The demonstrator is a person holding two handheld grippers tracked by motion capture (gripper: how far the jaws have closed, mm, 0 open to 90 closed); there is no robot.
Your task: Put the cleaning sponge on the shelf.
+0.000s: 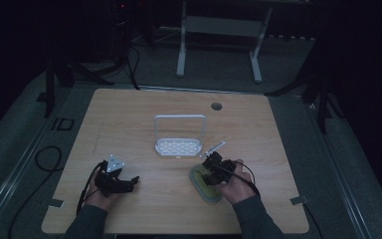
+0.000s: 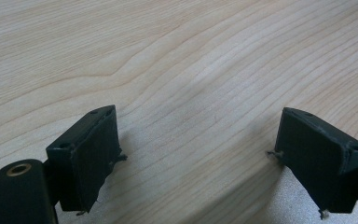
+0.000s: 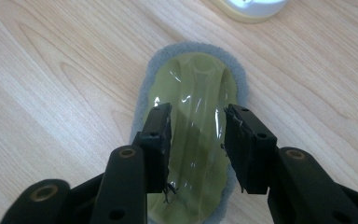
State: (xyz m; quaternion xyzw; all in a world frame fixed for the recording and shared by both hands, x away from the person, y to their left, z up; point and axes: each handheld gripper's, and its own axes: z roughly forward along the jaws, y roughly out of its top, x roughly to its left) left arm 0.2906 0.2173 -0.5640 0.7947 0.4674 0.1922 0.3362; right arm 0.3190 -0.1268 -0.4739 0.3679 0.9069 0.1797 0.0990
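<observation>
Lowest in the right gripper view, the right gripper [image 3: 198, 114]: jaws drawn narrow, straddling the raised glossy ridge of the scrubber [image 3: 200, 79], pads seemingly laid against both flanks of that yellow-green plastic back. Sits at frame centre there, grey pad down on the wooden table [image 3: 51, 93], long axis running away from the lens; in the high view, lower right of centre, the same scrubber [image 1: 205, 189] under the right gripper [image 1: 213, 167] and its hand. Probably a grasp being settled before a lift. To do it well: keep the pads square to the ridge and centred along its length, not out towards either rounded end; squeeze firmly, since smooth wet-looking plastic likely slides; bite low on the ridge, without snagging the fuzzy grey rim; raise straight up before travelling anywhere. Left gripper [image 2: 198, 116] meanwhile wide apart over bare wood, holding nothing, seen lower left in the high view as the left gripper [image 1: 124, 183], well apart from the scrubber and no hindrance. Just beyond the scrubber, towards frame centre in the high view, a white rack [image 1: 178, 147] with a tall loop handle [image 1: 180, 117]; its pale corner [image 3: 251, 9] peeps in at the top edge of the right gripper view. Mind that handle on any forward carry: go over it or around it, never through. Farther up, near the table's far edge, a small round hole [image 1: 217, 106], out of the way.
</observation>
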